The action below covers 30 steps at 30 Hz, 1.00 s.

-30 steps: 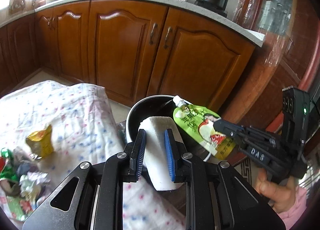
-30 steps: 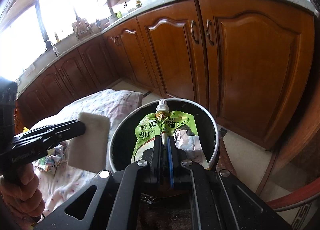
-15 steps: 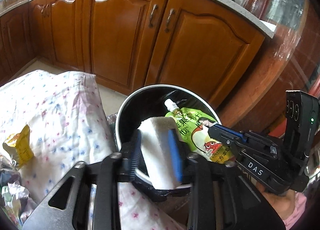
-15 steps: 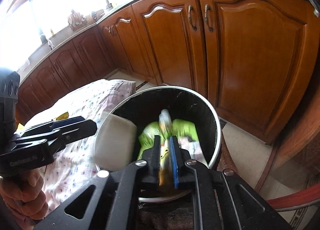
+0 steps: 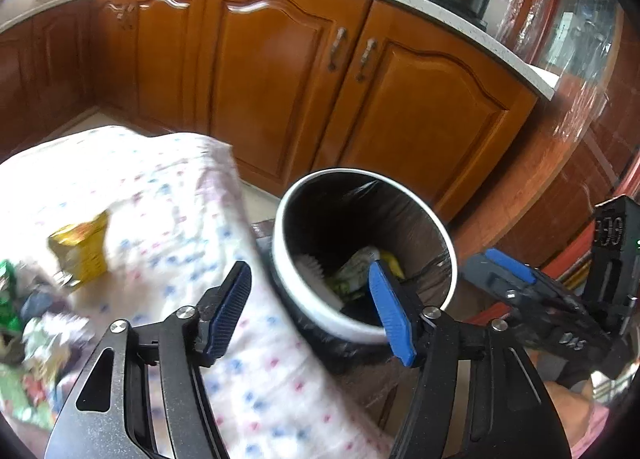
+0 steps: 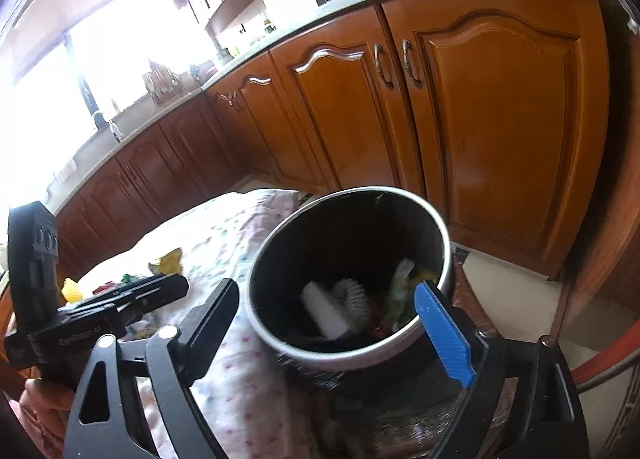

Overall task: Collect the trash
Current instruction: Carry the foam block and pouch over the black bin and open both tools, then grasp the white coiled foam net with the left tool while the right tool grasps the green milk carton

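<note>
Left gripper (image 5: 312, 309) opening, nothing between its blue pads; right gripper (image 6: 336, 323) opening wide, likewise empty; white foam block (image 6: 326, 313) and green juice pouch (image 6: 400, 291) lying inside the trash bin (image 6: 436, 219); yellow wrapper (image 5: 82, 249) near the left edge of the floral tablecloth (image 5: 180, 203).

Inside my round, white-rimmed trash bin (image 6: 434, 219), lined with a black bag, lie a white foam block (image 6: 324, 309) tilted against a white ribbed cup (image 6: 354, 295), and a crumpled green juice pouch (image 6: 400, 291) beside them.
</note>
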Each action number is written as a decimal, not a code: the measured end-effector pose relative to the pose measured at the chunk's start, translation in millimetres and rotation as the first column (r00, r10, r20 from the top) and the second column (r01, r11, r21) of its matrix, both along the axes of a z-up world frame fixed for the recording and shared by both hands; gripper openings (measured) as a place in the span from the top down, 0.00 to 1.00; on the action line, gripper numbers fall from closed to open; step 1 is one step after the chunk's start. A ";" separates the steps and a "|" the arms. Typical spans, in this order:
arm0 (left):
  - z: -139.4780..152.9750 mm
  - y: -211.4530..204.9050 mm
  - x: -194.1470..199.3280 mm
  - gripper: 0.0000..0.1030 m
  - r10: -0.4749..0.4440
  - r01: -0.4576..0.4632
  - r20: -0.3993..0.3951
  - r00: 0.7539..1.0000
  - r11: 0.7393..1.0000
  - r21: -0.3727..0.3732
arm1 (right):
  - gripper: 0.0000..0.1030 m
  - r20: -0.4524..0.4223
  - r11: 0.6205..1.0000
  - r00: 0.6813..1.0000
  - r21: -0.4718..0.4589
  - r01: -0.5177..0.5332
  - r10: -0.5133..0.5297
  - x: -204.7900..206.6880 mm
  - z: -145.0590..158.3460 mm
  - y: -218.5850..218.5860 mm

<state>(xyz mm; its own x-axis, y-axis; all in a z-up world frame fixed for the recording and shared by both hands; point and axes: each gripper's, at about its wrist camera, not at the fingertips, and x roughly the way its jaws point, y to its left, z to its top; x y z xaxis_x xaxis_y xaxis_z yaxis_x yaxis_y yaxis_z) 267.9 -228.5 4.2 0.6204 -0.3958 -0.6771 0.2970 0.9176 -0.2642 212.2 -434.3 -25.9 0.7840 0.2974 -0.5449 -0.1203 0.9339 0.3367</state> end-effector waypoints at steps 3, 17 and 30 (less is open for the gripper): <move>-2.6 19.3 -14.7 0.37 0.020 -0.020 -0.005 1.000 1.000 -0.015 | 0.03 0.009 1.000 1.000 0.024 -0.006 0.006 -11.5 0.4 10.4; -5.0 91.8 -91.2 0.30 0.107 -0.107 0.031 0.994 0.994 -0.002 | 0.03 -0.021 0.994 0.997 0.087 -0.067 0.069 -52.4 -15.3 68.6; -14.1 152.1 -127.8 0.29 0.218 -0.218 0.010 0.976 0.975 -0.032 | 0.03 -0.049 0.982 0.983 0.080 -0.171 0.175 -60.4 -25.8 128.1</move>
